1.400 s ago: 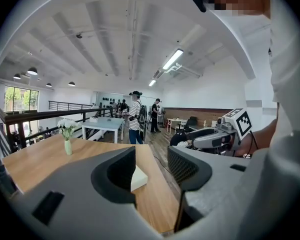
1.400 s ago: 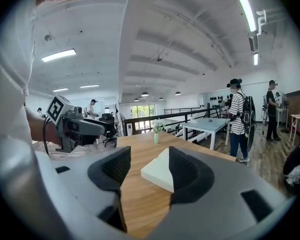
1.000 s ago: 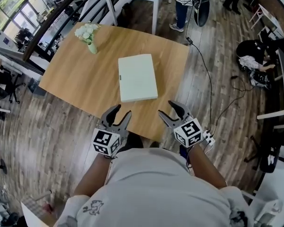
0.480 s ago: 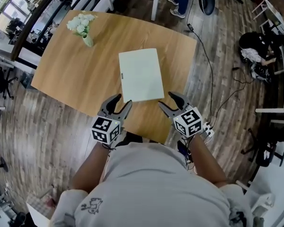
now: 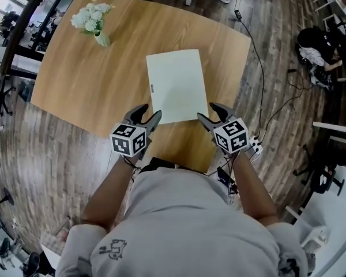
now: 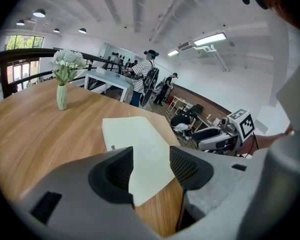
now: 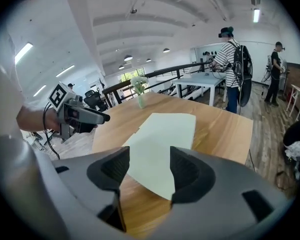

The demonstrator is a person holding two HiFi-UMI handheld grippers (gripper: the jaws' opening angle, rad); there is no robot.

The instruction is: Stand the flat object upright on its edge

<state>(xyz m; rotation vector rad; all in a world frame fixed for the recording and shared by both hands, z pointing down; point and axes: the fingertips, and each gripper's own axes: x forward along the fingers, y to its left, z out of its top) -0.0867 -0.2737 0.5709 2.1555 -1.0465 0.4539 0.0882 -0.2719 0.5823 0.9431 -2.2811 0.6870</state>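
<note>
A flat pale green rectangular object [image 5: 177,85] lies flat on the wooden table [image 5: 92,74], its near edge toward me. My left gripper [image 5: 145,114] hovers by its near left corner, jaws open and just widened, nothing between them. My right gripper [image 5: 211,113] hovers by the near right corner, also open and empty. In the left gripper view the object [image 6: 140,151] lies just beyond my left gripper [image 6: 151,168]. In the right gripper view the object [image 7: 162,144] lies ahead of my right gripper [image 7: 149,171].
A small vase of white flowers [image 5: 92,22] stands at the table's far left. A cable [image 5: 259,79] runs over the wooden floor to the right. People stand by a white table [image 7: 202,81] beyond the far side. Chairs and desks line the edges.
Both grippers have moved forward and down toward the near edge of the flat object. They now flank its near corners. The object has not moved.
</note>
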